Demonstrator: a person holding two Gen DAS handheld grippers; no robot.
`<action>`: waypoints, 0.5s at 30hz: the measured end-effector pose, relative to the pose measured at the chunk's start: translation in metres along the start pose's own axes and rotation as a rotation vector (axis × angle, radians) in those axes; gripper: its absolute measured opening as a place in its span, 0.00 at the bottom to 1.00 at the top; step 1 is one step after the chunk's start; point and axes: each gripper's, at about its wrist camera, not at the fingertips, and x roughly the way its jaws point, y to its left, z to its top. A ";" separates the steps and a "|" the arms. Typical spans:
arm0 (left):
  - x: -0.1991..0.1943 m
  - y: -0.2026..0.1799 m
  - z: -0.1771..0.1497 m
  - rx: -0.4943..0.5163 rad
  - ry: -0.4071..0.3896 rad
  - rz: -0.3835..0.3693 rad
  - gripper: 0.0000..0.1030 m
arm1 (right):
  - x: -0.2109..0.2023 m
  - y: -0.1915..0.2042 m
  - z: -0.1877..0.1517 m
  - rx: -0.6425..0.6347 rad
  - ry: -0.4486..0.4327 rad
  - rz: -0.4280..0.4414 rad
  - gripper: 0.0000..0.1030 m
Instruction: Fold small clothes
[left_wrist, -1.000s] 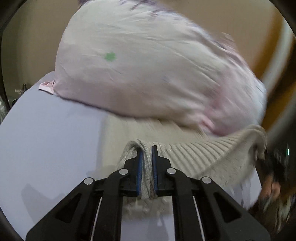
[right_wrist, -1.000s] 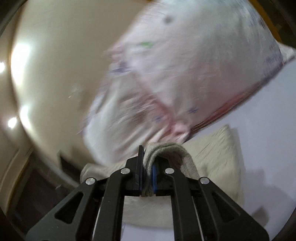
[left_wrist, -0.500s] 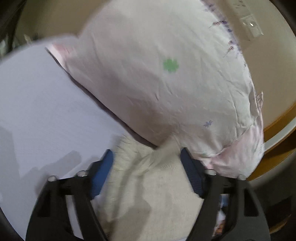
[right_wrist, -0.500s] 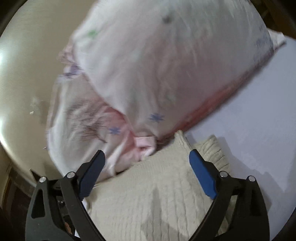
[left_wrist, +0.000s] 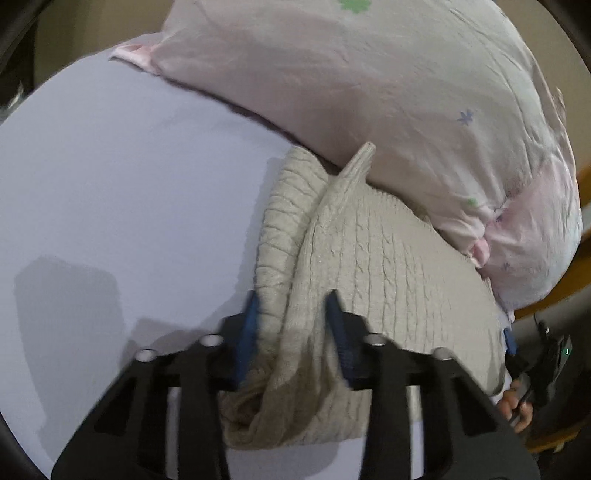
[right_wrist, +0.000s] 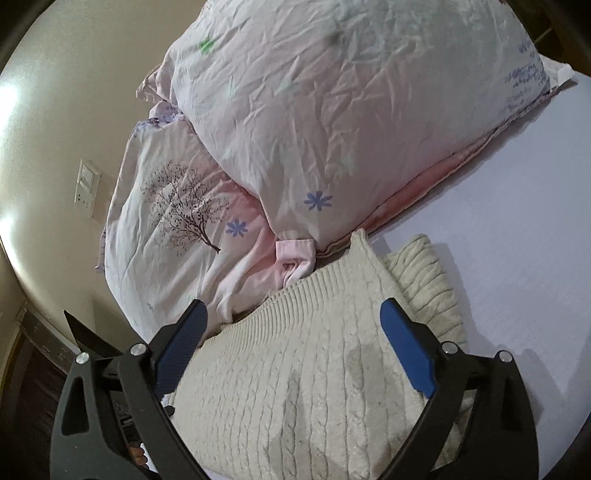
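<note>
A cream cable-knit sweater (left_wrist: 388, 266) lies folded on the pale lilac bed sheet (left_wrist: 129, 177), its far edge against a pillow. My left gripper (left_wrist: 293, 314) has closed in on a thick fold at the sweater's left edge, with the knit bunched between its blue pads. In the right wrist view the same sweater (right_wrist: 306, 369) lies under my right gripper (right_wrist: 291, 325), which is wide open and empty just above it.
A large pink flowered pillow (left_wrist: 369, 92) lies behind the sweater, also seen in the right wrist view (right_wrist: 332, 122). A second pillow with a tree print (right_wrist: 173, 221) leans on the beige wall. A wall switch (right_wrist: 86, 184) is at left.
Both grippers held the sweater shut a second ago, then opened wide and let it drop. Now the left gripper has closed on the sweater's left fold; the right stays open.
</note>
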 end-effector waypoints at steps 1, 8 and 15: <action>0.001 0.000 0.000 -0.028 0.005 -0.018 0.18 | -0.001 -0.001 0.001 0.005 0.002 0.006 0.92; -0.037 -0.085 -0.001 0.065 -0.061 -0.241 0.14 | -0.021 -0.010 0.014 0.057 -0.045 0.061 0.92; 0.013 -0.266 -0.047 0.332 0.041 -0.505 0.14 | -0.045 -0.012 0.028 0.028 -0.123 0.053 0.92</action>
